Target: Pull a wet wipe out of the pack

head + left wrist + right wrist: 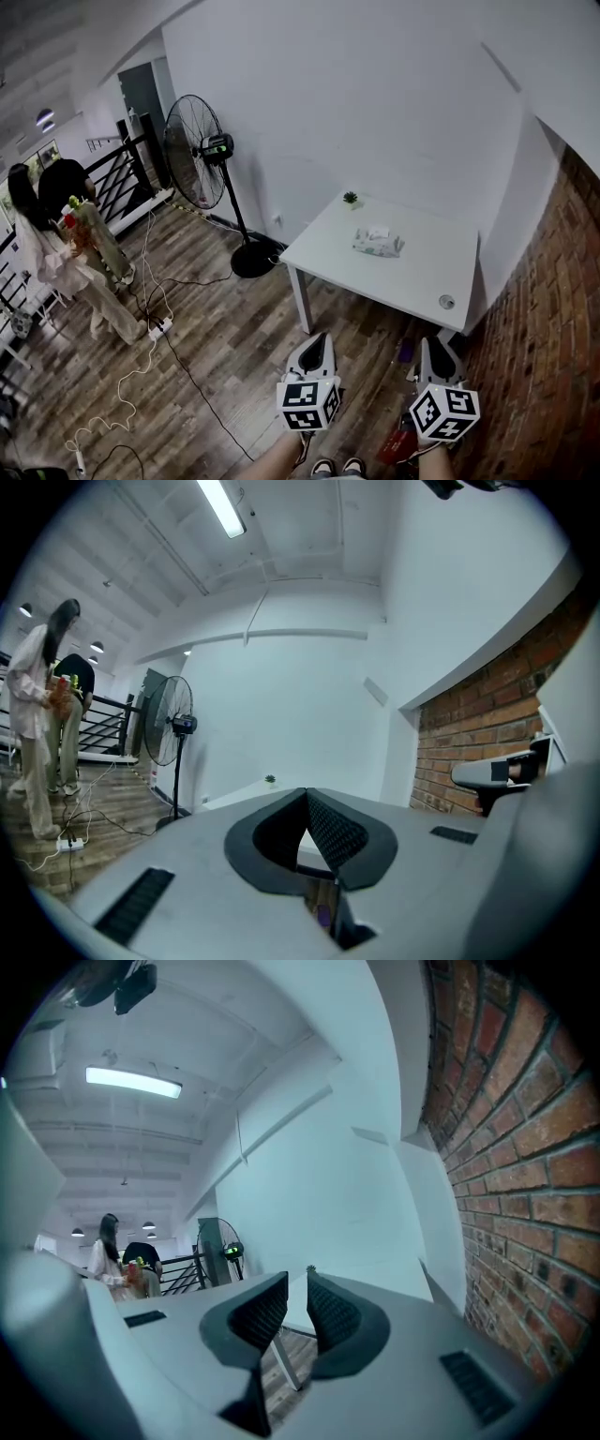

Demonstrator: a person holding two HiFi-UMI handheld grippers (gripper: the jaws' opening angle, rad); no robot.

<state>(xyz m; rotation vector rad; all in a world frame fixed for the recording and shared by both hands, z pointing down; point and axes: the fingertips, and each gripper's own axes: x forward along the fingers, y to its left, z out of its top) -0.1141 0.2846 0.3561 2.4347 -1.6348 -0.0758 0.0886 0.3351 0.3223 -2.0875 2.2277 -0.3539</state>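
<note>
Wipe pack (378, 242): lying mid tabletop (422, 277), well apart from both grippers. Small plant (351, 198) at far edge. Standing fan (199, 155) and floor cables (159, 319) to the left. Left gripper (322, 339): jaws closed, empty. Right gripper (434, 344): jaws slightly apart, empty.

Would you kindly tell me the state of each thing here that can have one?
left gripper: shut, jaws together, nothing between them.
right gripper: open, jaws slightly apart, empty.
wet wipe pack: lying flat on the table, untouched; flap state too small to tell.
fan: upright; spinning or not, cannot tell.
potted plant: upright at the table's far edge.
</note>
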